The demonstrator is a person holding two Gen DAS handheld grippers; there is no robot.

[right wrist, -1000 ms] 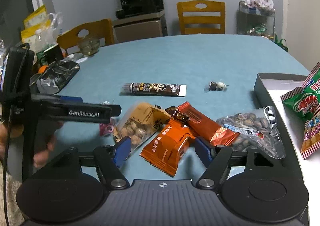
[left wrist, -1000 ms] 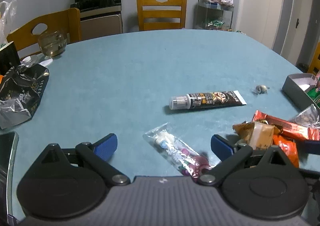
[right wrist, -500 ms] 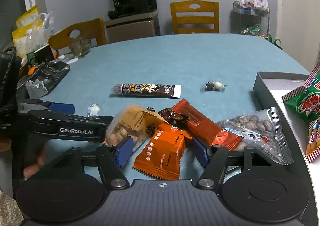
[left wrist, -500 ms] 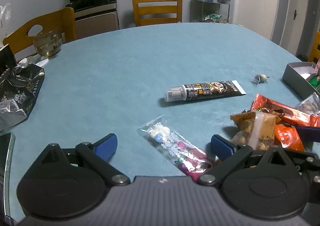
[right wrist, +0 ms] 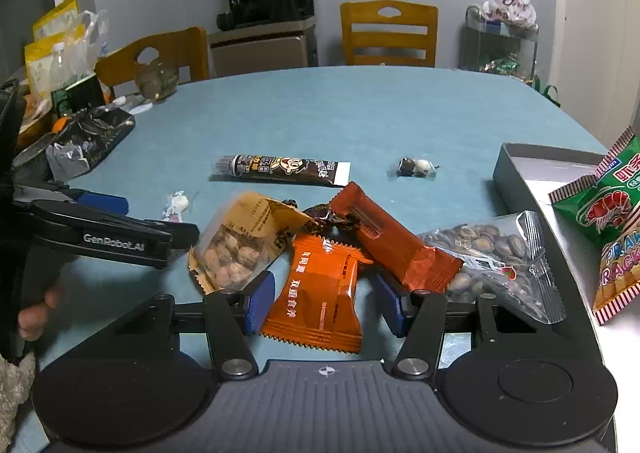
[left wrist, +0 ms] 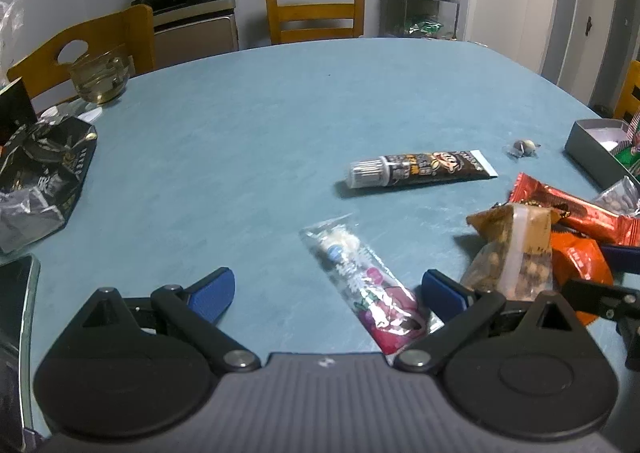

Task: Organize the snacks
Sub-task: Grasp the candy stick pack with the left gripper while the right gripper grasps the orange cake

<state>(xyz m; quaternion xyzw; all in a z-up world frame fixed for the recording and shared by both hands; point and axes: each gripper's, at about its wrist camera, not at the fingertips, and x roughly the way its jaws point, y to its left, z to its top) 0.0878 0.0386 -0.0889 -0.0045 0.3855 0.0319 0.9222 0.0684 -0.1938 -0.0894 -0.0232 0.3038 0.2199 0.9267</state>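
My right gripper (right wrist: 325, 303) is open, its blue fingers on either side of an orange snack packet (right wrist: 318, 293) lying on the blue table. Beside it lie a tan nut packet (right wrist: 240, 243), a red-orange bar (right wrist: 394, 243) and a clear bag of dark nuts (right wrist: 492, 257). My left gripper (left wrist: 328, 291) is open and low over the table, with a clear candy packet (left wrist: 364, 285) between its fingers. The left gripper (right wrist: 108, 229) also shows at the left of the right wrist view. A dark tube (left wrist: 420, 169) lies further out.
A grey box (right wrist: 520, 173) at the right holds a green prawn cracker bag (right wrist: 604, 205). A small wrapped candy (right wrist: 416, 167) lies near the tube. A black foil bag (left wrist: 36, 177) and a glass bowl (left wrist: 100, 77) sit at the left. Wooden chairs (left wrist: 314, 7) stand behind the table.
My right gripper has moved forward and down so the orange packet now lies between its fingers. My left gripper has shifted slightly around the candy packet.
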